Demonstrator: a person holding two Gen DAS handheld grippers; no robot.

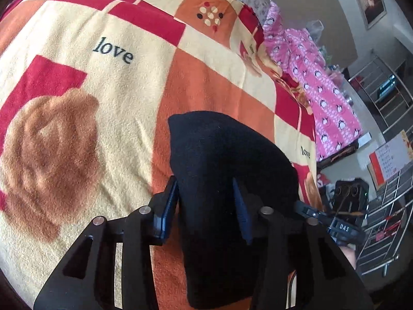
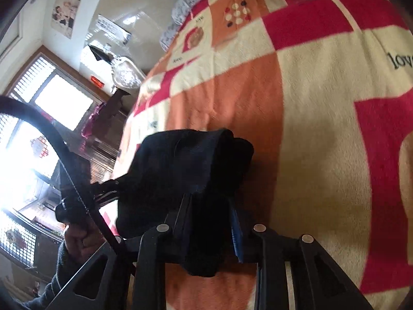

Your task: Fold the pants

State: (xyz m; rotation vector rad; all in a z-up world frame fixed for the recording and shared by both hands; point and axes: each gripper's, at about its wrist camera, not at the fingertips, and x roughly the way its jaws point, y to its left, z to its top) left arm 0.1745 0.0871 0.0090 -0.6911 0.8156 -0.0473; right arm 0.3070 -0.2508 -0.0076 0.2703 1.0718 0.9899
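The black pants (image 1: pixel 227 160) lie as a folded bundle on the checked "love" blanket (image 1: pixel 116 98). My left gripper (image 1: pixel 204 183) straddles their near part. Its blue fingers (image 1: pixel 167 206) stand apart with dark cloth between them, and the inner pad faces show, so the grip looks slack. In the right wrist view the pants (image 2: pixel 185 155) bunch up and a fold hangs below the jaws. My right gripper (image 2: pixel 210 201) is shut on that cloth. Each view shows the other gripper beside the bundle: the right gripper (image 1: pixel 343 222), and the left gripper (image 2: pixel 77 206) with a hand (image 2: pixel 80 240) under it.
A pink penguin-print garment (image 1: pixel 322 85) lies along the bed's far right edge. Beyond it stands a metal rack (image 1: pixel 387 206). On the other side of the bed are dark wooden furniture (image 2: pixel 108 134) and a bright window (image 2: pixel 59 103). The blanket (image 2: pixel 322 129) spreads wide ahead.
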